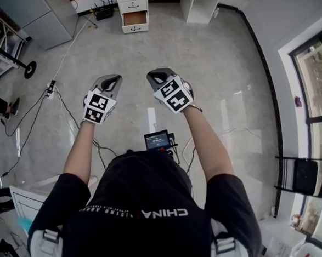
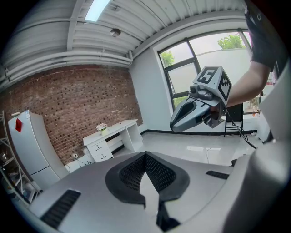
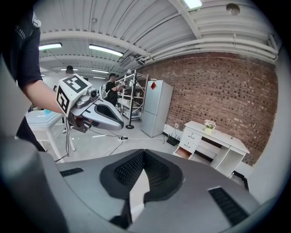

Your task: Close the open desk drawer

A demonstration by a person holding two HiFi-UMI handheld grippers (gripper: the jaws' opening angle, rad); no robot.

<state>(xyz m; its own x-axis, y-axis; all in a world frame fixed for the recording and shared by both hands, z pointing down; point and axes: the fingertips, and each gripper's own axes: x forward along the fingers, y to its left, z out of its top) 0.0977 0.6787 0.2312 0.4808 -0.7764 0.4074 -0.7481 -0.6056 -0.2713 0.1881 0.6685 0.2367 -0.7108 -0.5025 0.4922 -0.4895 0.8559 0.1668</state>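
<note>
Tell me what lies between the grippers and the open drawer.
Only bare grey floor, in the head view, separates the left gripper and right gripper from the open drawer; a white cable passes off to the left.

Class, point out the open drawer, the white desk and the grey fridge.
open drawer [image 1: 135, 19]: head view, on its brown inside.
white desk [image 3: 221, 137]: right gripper view, on its top.
grey fridge [image 3: 157, 109]: right gripper view, on its front.
</note>
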